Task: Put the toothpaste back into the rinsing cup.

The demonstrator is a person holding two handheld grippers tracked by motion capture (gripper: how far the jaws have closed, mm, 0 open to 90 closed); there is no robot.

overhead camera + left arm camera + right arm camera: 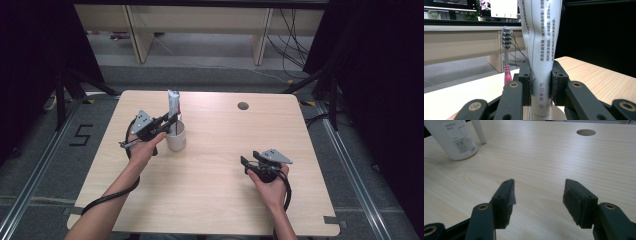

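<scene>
My left tongs are clamped on the toothpaste tube, pads squeezing its lower body from both sides. Tube stands upright, bottom end down in the white mug, which sits on the bench left of centre, toward the far side. A toothbrush also stands upright just beside the tube, bristles up, pink band on the handle; from the left gripper view I judge it is in the same mug, though the mug rim is hidden there.

Risks, my judgement:
- Tube is soft, so the grip can deform it and it may slide through the pads or squeeze paste toward the cap.
- If I let go with the tube leaning, it can tip over the rim, or lever the light mug over.
- The tube may knock the toothbrush and push it out.
- Nothing steadies the mug, and any sideways drag from the left tongs would shift it.

Further right, my right tongs are spread wide and holding nothing, low over bare bench at the near right, well apart from the mug. The cable hole is at the far side.
</scene>
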